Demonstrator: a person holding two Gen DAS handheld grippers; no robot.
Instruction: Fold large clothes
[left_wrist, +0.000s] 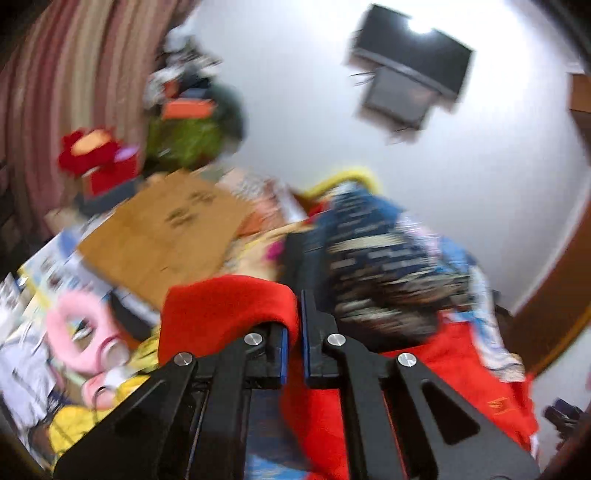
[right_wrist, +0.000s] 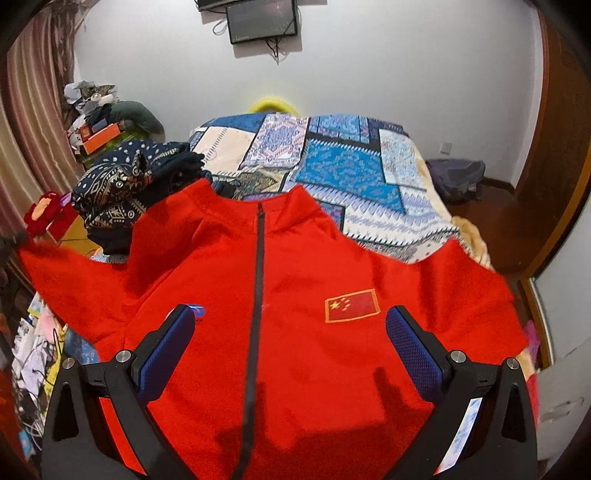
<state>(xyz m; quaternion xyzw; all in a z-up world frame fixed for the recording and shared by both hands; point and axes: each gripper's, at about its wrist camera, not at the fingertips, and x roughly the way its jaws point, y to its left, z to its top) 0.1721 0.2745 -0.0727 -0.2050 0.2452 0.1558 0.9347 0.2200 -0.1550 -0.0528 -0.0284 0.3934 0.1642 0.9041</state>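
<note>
A red zip jacket (right_wrist: 295, 295) with a flag patch lies face up on the patchwork bedspread (right_wrist: 332, 162), collar away from me. Its left sleeve (right_wrist: 55, 273) is lifted off to the left. In the blurred left wrist view my left gripper (left_wrist: 293, 321) is shut on the red sleeve fabric (left_wrist: 221, 310), which drapes over the left finger. More red jacket (left_wrist: 461, 369) hangs below and to the right. My right gripper (right_wrist: 290, 328) hovers over the jacket's chest, open wide, with the zip line between its blue pads (right_wrist: 413, 350) and nothing gripped.
A dark patterned garment (right_wrist: 122, 184) is heaped left of the jacket's collar. Cardboard (left_wrist: 166, 232), papers and a pink ring (left_wrist: 74, 332) clutter the left side. A screen (right_wrist: 262, 16) hangs on the white wall. A dark bag (right_wrist: 458, 177) sits on the floor by the wooden door frame (right_wrist: 554, 184).
</note>
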